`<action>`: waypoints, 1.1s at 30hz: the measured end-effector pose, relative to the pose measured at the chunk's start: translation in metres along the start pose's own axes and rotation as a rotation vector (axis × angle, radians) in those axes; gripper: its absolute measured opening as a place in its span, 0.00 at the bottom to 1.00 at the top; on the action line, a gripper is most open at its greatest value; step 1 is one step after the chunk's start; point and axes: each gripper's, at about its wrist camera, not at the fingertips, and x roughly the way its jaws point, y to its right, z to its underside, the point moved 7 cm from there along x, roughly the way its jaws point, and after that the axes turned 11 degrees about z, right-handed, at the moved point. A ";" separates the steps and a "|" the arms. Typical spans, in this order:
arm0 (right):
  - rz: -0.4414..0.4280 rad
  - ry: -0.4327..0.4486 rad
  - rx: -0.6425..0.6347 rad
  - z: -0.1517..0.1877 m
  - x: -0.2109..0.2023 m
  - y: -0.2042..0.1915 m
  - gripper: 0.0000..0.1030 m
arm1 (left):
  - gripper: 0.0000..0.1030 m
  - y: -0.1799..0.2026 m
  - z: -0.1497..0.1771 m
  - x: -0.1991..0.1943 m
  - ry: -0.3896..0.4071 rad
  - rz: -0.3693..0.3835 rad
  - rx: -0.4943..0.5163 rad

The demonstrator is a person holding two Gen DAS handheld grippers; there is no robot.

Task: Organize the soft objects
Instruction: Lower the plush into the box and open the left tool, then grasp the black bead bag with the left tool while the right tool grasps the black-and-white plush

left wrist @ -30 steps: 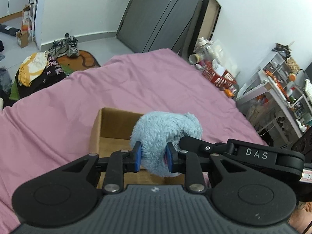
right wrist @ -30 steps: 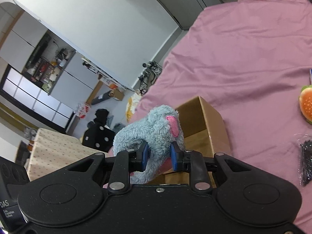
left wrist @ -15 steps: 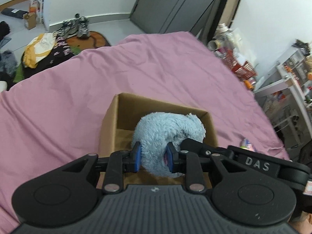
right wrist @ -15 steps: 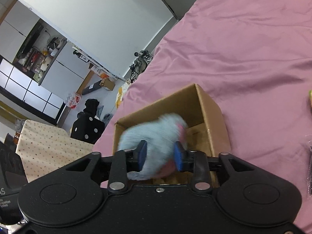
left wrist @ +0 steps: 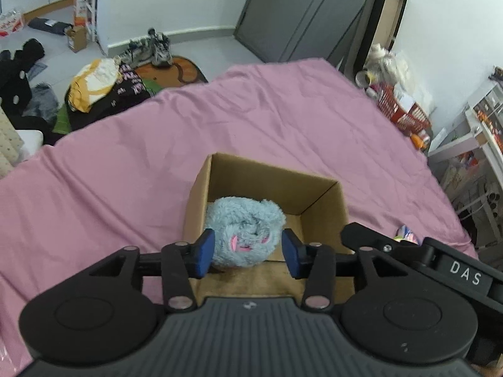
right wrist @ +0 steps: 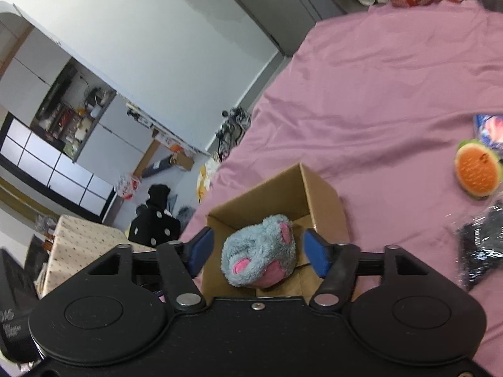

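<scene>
A pink bedsheet (left wrist: 283,119) covered the bed, and an open cardboard box (left wrist: 323,216) stood on it toward the near edge. Inside the box lay the blue plush toy (left wrist: 245,232), curled against the left wall, pink patches showing. Well apart, toward the right edge of the sheet, sat an orange-and-green plush (right wrist: 478,171) and a dark glittery bag (right wrist: 478,248), neither boxed yet.

The left gripper (left wrist: 247,253) and the right gripper (right wrist: 258,255) hung over the box, and both had just been opening: their blue pads stood clear of the fur on either side, with the toy between them but no longer pinched.

The release looked done. A clean finish would mean lifting both grippers straight up, jaws kept spread so no fur snags, clearing the box walls before turning the right one toward the orange plush.
</scene>
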 end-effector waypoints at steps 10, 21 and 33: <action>0.082 0.078 -0.072 -0.013 -0.043 0.028 0.92 | 0.74 0.036 0.020 -0.068 0.135 -0.054 -0.015; 0.073 0.162 -0.096 -0.015 -0.106 0.045 0.95 | 0.79 0.065 0.048 -0.117 0.198 -0.102 -0.018; 0.106 0.231 -0.084 -0.012 -0.148 0.083 1.00 | 0.79 0.115 0.090 -0.123 0.186 -0.049 0.037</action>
